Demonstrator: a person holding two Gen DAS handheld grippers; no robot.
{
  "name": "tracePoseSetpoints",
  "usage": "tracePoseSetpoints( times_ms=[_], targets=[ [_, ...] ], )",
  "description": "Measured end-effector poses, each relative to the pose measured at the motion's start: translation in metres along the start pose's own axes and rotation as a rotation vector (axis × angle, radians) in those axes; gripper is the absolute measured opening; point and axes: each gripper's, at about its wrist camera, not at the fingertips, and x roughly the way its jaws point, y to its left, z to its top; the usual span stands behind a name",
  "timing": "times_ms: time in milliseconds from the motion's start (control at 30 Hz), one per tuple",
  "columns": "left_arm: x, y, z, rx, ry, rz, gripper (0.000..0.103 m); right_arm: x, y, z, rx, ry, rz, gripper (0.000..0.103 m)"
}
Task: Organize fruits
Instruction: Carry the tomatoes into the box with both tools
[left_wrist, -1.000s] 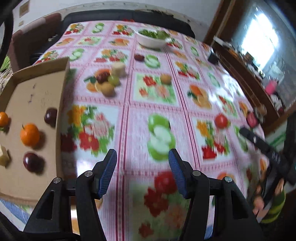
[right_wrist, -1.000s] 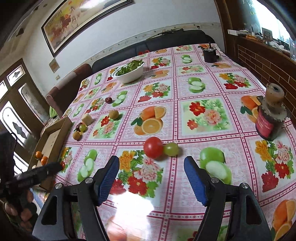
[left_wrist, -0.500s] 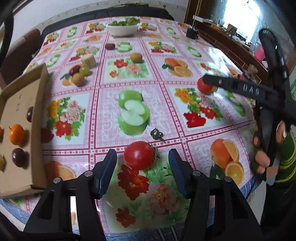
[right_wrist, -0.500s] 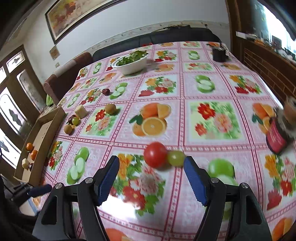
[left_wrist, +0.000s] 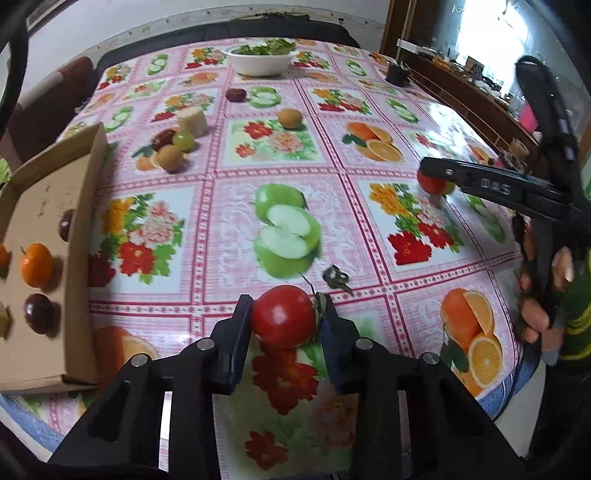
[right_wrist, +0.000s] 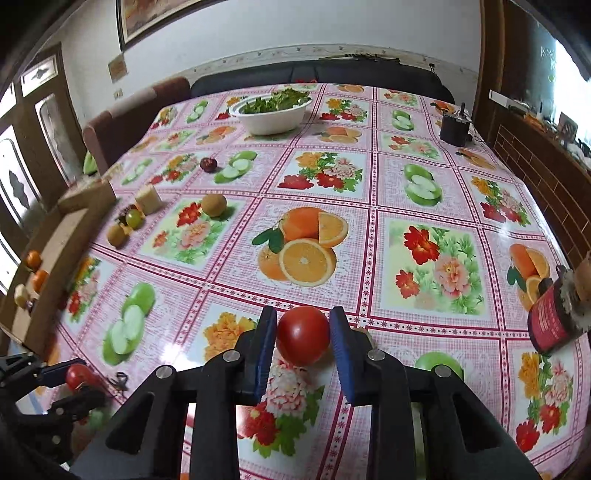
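two red tomatoes, one between each gripper's closing jaws

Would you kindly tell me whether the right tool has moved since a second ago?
Yes. The right tool advanced toward the printed orange slices; the tomato, previously ahead of it, now sits between its closing jaws.

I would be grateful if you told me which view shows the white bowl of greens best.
The right wrist view: the white bowl of greens sits large and unobstructed at the far end of the table, leaves and rim clear. The left wrist view shows the same bowl smaller, near the top edge, its greens less distinct.
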Motion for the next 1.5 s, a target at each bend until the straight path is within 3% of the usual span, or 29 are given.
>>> tracePoseSetpoints(
  times_ms=[233,467,867,1500],
  targets=[
    [-0.020,0.017,0.015,-0.037,-0.063,0.026,0.033,-0.024,0.008,0.007,0.056,-0.049,0.126,0.030],
    [-0.036,0.049,0.027,-0.100,-0.111,0.077,0.033,-0.022,0.038,0.016,0.076,-0.025,0.291,0.030],
    [-0.060,0.099,0.032,-0.184,-0.172,0.212,0.033,-0.015,0.095,0.023,-0.008,0.004,0.365,0.030],
    [-0.080,0.167,0.025,-0.325,-0.216,0.281,0.033,-0.009,0.164,0.038,-0.123,0.025,0.436,0.030]
  ],
)
